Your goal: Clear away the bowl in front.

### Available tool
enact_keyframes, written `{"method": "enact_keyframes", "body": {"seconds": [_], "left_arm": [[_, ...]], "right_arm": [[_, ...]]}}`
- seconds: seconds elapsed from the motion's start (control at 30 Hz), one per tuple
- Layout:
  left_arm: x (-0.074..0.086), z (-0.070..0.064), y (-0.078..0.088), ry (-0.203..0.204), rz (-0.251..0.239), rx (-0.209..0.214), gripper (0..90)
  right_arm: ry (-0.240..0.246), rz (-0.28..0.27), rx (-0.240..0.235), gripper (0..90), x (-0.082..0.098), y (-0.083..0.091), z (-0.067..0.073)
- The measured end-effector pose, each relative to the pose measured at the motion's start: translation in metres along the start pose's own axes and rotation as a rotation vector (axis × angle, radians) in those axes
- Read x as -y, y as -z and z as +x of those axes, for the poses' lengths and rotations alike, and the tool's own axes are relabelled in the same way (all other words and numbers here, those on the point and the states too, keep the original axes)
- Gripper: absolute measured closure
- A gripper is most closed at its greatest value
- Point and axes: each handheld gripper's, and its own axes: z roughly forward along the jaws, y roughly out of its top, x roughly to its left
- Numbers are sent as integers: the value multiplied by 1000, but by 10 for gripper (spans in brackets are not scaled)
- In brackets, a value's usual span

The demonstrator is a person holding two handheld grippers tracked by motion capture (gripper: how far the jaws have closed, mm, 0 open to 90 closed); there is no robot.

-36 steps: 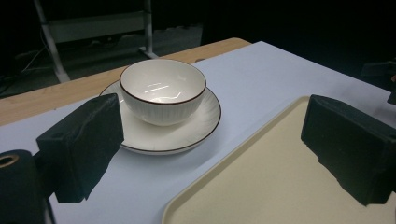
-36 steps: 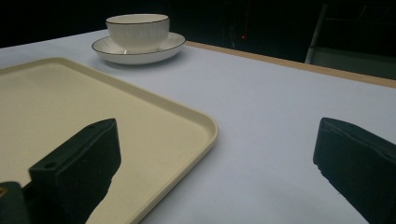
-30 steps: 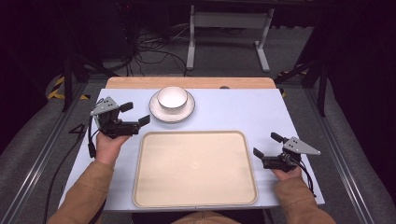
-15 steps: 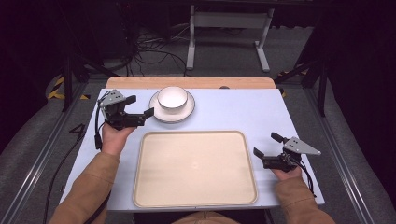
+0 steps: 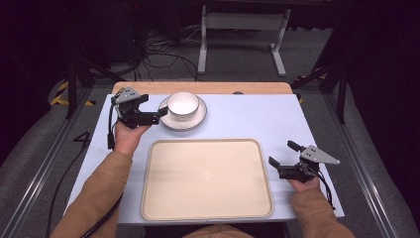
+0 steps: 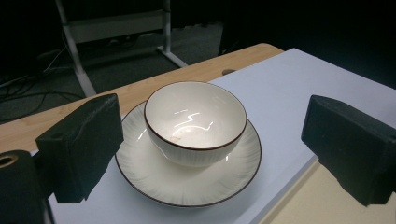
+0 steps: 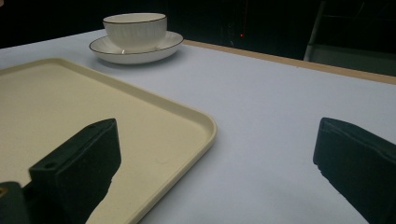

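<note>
Your left gripper (image 5: 154, 110), jaws spread, sits just left of a white bowl (image 5: 183, 105) on a plate (image 5: 171, 121). Your right gripper (image 5: 280, 154), also spread, seems beside the tray (image 5: 163, 208).

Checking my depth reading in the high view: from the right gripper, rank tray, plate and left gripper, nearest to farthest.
1. Tray, just left of the right gripper.
2. Plate, far left, under the bowl.
3. Left gripper, at the plate's left rim.

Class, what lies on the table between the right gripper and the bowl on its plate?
The cream tray's near corner, then bare blue table up to the plate bearing the bowl, in the right gripper view.
</note>
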Motion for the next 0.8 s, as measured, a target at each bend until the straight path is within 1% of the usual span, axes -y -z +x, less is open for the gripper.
{"method": "enact_keyframes", "body": {"seconds": [0.07, 0.1, 0.17, 0.27, 0.3, 0.43, 0.53, 0.6, 0.67, 0.7, 0.8], "left_arm": [[-3, 5, -5, 4, 5, -7, 66], [-3, 5, -5, 4, 5, -7, 66], [-4, 8, -8, 18, -2, -11, 66], [-6, 12, -13, 39, -6, -13, 66], [-7, 12, -15, 40, -11, -14, 66], [-9, 12, -20, 42, -2, -17, 66], [-12, 12, -24, 39, 17, -26, 67], [-14, 12, -27, 68, 46, -36, 81], [-15, 13, -29, 107, 65, -33, 80], [-15, 14, -31, 115, 66, -34, 80], [-16, 15, -34, 119, 64, -60, 81]], "right_arm": [[-4, -2, 2, 13, 0, 0, 0], [-4, -2, 2, 13, 0, 0, 0], [-13, -4, 6, 13, 0, 1, 0], [-15, -5, 8, 12, 0, 1, -1], [-15, -4, 8, 13, 0, 1, -1], [-16, -3, 6, 13, 0, 1, 0], [-18, -3, 6, 13, 0, 1, -1], [-17, -3, 5, 13, 0, 0, -1], [-14, -2, 5, 13, 0, 0, -1], [-15, -3, 2, 13, 0, 0, -1], [-17, -4, 0, 13, 0, 0, -1]]}}
